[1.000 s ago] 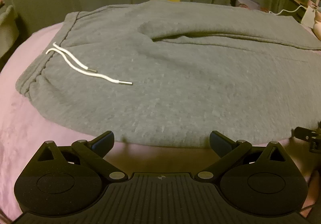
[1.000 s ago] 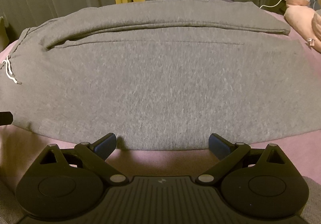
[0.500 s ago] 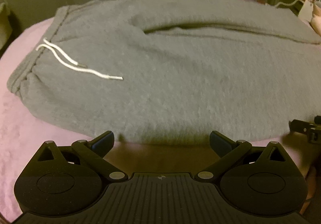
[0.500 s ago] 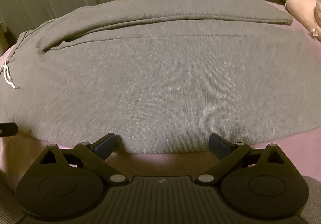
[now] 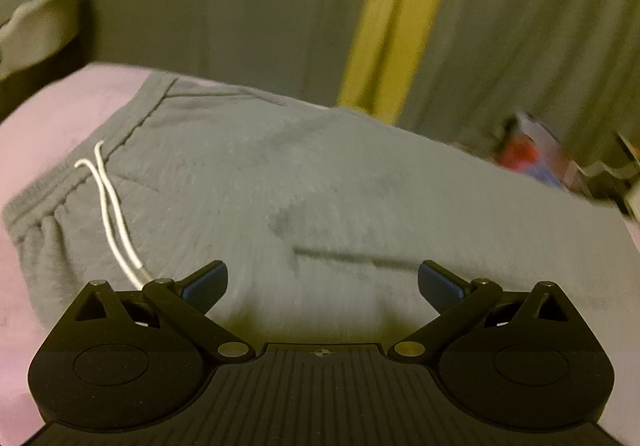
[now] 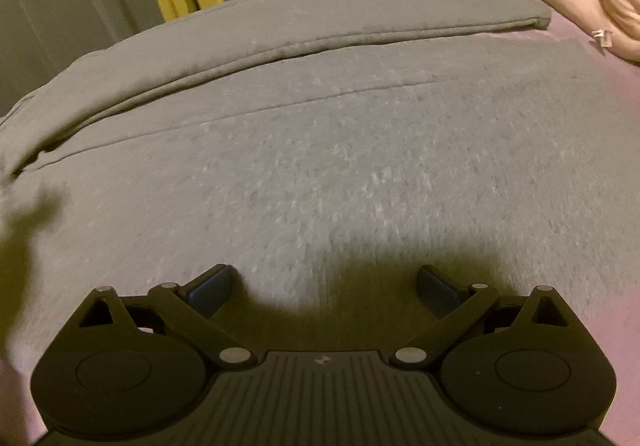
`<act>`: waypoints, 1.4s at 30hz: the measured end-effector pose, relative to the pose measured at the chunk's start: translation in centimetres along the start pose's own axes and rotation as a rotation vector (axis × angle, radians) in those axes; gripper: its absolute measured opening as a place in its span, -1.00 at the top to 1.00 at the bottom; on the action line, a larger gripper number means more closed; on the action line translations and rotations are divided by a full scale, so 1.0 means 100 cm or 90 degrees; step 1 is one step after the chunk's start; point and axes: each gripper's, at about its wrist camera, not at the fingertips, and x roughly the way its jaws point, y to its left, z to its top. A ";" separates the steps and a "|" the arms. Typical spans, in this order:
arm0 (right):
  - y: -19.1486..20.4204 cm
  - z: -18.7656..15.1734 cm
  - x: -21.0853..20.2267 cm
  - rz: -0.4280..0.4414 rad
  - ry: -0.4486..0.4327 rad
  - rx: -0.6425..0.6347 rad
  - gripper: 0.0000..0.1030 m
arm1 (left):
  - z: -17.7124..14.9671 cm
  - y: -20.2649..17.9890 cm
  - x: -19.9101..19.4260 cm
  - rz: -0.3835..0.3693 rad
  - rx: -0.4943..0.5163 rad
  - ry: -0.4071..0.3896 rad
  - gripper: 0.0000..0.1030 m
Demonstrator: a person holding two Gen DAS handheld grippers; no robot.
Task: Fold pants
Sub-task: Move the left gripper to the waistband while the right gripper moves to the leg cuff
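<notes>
- Both our grippers have advanced over the pants [image 6: 340, 150], past the near hem.
- Left gripper [image 5: 322, 284] and right gripper [image 6: 325, 284]: jaws spread, holding nothing.
- Pants lie flat on the pink bed [image 5: 52, 114], drawstring [image 5: 110, 214] at left.

Dim yellowish light, motion-blurred left view, fisheye-bent edges, dark shadow beneath right jaws.

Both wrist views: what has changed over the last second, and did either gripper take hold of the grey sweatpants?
Both grippers advanced over the near edge of the grey sweatpants: the left gripper now sits above fabric beside the white drawstring, the right gripper over the near leg. Neither closed; nothing grasped. The pants lie as before on the pink bedsheet.
</notes>
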 end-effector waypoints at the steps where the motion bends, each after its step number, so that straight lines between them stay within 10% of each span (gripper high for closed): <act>1: 0.002 -0.001 0.001 -0.005 -0.002 -0.006 -0.93 | 0.004 0.001 0.011 0.003 -0.015 -0.003 -1.00; 8: 0.006 0.021 0.002 -0.007 0.047 -0.021 -0.93 | -0.009 0.044 0.073 0.100 -0.023 -0.022 -1.00; 12: -0.010 0.083 0.005 0.014 -0.047 0.053 -0.93 | -0.003 0.072 0.087 0.136 -0.088 -0.066 -1.00; 19: -0.020 0.228 0.076 0.000 -0.131 0.196 -0.16 | -0.002 0.076 0.113 0.177 -0.075 -0.151 -1.00; 26: -0.018 0.314 0.150 -0.054 -0.129 0.306 -0.22 | -0.012 0.076 0.128 0.191 -0.079 -0.175 -1.00; 35: -0.020 0.344 0.198 -0.156 -0.091 0.346 -0.33 | -0.013 0.072 0.130 0.208 -0.077 -0.182 -1.00; 42: -0.025 0.340 0.183 -0.194 -0.089 0.263 0.88 | -0.011 0.075 0.130 0.200 -0.086 -0.175 -1.00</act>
